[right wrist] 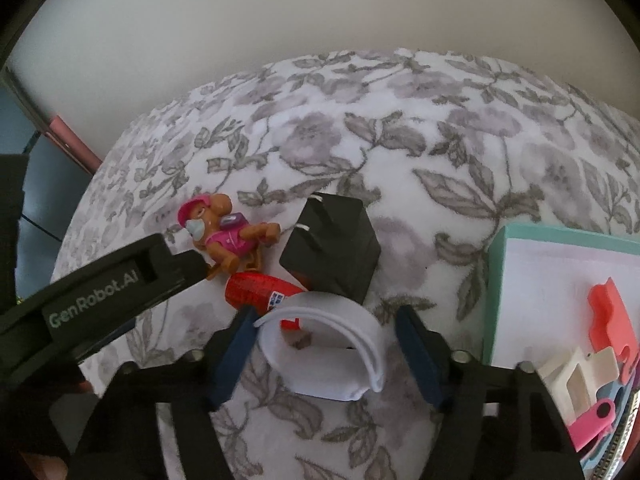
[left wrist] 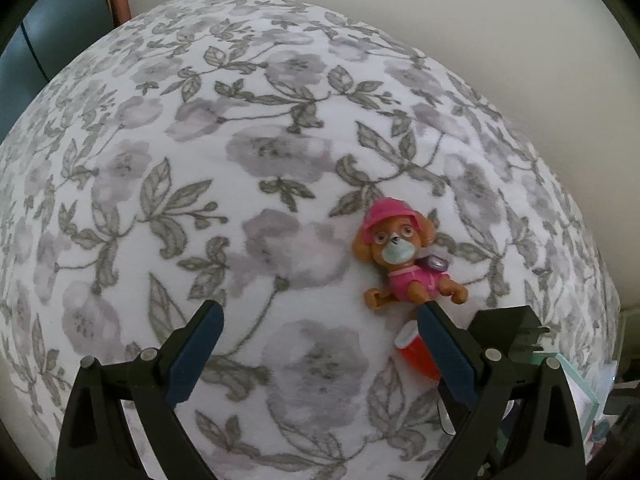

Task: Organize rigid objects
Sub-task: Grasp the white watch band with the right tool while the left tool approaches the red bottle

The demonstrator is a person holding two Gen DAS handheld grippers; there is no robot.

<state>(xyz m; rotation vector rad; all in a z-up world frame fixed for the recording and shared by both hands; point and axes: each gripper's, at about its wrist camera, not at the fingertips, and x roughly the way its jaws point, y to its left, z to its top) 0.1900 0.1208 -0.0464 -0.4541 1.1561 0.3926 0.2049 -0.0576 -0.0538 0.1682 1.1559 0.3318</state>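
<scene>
The floral bedcover (right wrist: 400,128) fills both views and carries everything. On its right edge in the right wrist view sits the mint-rimmed tray (right wrist: 496,280), which already holds several plastic pieces in pink, coral and white, so the sorting looks well under way (the tray reads as the place things go). Left of it, further out, stands the black charger block (right wrist: 332,252), prongs up. Nearer, between the two blue pads of the right gripper (right wrist: 326,354), lies the white curved piece (right wrist: 320,356), a band or ring open at one side. The left pad looks to touch its rim; the right pad stands clear, so the tongs are partly closed around it and not yet gripping, though blur makes the left contact uncertain. Just beyond it lies the red tube (right wrist: 260,292), and past that, further left, the small toy dog in pink (left wrist: 404,256).

The left gripper (left wrist: 320,312) hangs with its tongs wide and nothing between them; its right finger (left wrist: 440,340) sits over the red tube, close by the dog's legs.

The step in hand is picking up the white piece. Next, the right tongs should close until both pads bear on its walls, then lift it and carry it right, to the tray.
</scene>
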